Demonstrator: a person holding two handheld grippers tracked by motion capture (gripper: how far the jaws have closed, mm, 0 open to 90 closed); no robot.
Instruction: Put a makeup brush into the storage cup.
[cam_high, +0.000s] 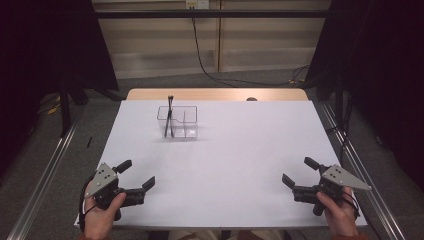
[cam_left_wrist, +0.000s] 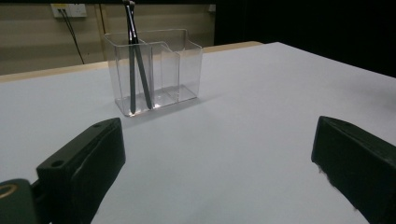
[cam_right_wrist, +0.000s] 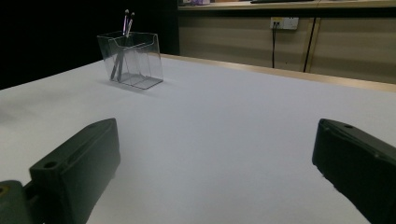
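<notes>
**Both grippers wide open, well short of the clear organiser and its two brushes**

High view: a clear plastic organiser (cam_high: 178, 122) stands upright on the white table (cam_high: 240, 150), toward the far edge and left of centre. Two thin dark brushes (cam_high: 169, 117) lean in its left compartment, their tops rising above the rim; the other compartments look empty. The left gripper (cam_high: 136, 175) sits at the near edge, well apart from the organiser and slightly to its left, jaws spread and holding nothing. The right gripper (cam_high: 296, 172) is at the near edge too, far to the organiser's right, also spread and empty.

Left gripper view: the organiser (cam_left_wrist: 159, 70) lies ahead and a little left of the line between the two black jaws, which stand wide apart over bare table. The brushes (cam_left_wrist: 136, 60) cross near the top and rest with their lower ends on the organiser's floor.

Right gripper view: the organiser (cam_right_wrist: 133, 58) shows far off at upper left, with the brush tips (cam_right_wrist: 127, 17) poking above it. The jaws here are likewise spread, nothing between them.

Handling, as a judgement: the brushes look light, stiff and slim, likely to pivot or slip in a loose pinch. The best hold is on the exposed handle just above the organiser's rim, lifting straight up. The organiser itself seems light and smooth-walled, so a sideways drag on a brush could tip or slide it.
</notes>
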